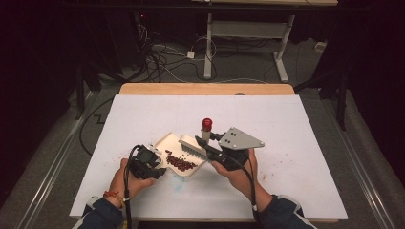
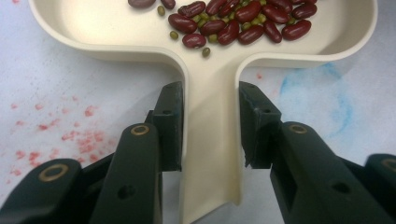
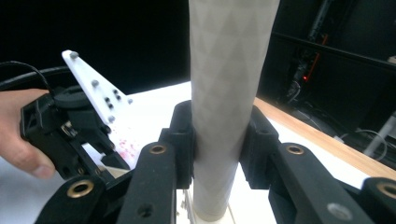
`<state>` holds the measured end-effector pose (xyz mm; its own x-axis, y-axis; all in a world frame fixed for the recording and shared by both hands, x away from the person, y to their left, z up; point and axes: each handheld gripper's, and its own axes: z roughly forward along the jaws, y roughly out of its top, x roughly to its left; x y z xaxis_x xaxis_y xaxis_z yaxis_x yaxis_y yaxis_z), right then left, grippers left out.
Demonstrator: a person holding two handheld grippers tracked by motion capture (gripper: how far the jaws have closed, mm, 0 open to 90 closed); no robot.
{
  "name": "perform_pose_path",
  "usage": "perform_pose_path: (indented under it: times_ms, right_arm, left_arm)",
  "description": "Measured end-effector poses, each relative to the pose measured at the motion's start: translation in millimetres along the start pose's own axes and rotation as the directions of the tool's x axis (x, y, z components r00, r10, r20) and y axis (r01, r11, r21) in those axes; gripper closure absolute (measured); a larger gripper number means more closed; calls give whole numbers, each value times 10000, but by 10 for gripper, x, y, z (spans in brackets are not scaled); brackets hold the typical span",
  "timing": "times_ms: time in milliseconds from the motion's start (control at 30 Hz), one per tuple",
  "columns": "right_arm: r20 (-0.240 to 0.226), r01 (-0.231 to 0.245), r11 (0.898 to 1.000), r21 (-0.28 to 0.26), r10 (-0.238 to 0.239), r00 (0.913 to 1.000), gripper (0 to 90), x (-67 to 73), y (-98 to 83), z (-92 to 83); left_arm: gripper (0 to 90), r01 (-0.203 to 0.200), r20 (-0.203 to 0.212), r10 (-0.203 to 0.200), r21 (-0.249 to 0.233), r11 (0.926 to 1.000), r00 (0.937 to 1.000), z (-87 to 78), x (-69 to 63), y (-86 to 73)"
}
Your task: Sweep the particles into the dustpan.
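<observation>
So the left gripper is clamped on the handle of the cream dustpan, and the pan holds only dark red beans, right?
Not quite. The left gripper does clamp the cream plastic dustpan by its handle, but the left gripper view shows small green beans mixed among the dark red kidney beans.

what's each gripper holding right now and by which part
Left gripper clamps the dustpan by its handle; right gripper clamps the brush by its handle.

Bare sheet all round dustpan (image 1: 168,143): far, left and right passable. Over dustpan blocked by brush (image 1: 193,145); near side blocked by both hands.
</observation>
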<state>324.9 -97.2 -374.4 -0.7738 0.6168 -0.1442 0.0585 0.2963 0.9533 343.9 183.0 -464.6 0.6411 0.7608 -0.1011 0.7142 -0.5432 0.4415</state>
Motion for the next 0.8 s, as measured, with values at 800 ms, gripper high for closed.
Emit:
perform_pose_path:
  times_ms: [800]
  right_arm:
    - [-105,-250,9887,1476,269,9996,702,-757,-274,-1103]
  left_arm:
    - [635,584,-481,-599,-325,9978,9970,-27,101,-84]
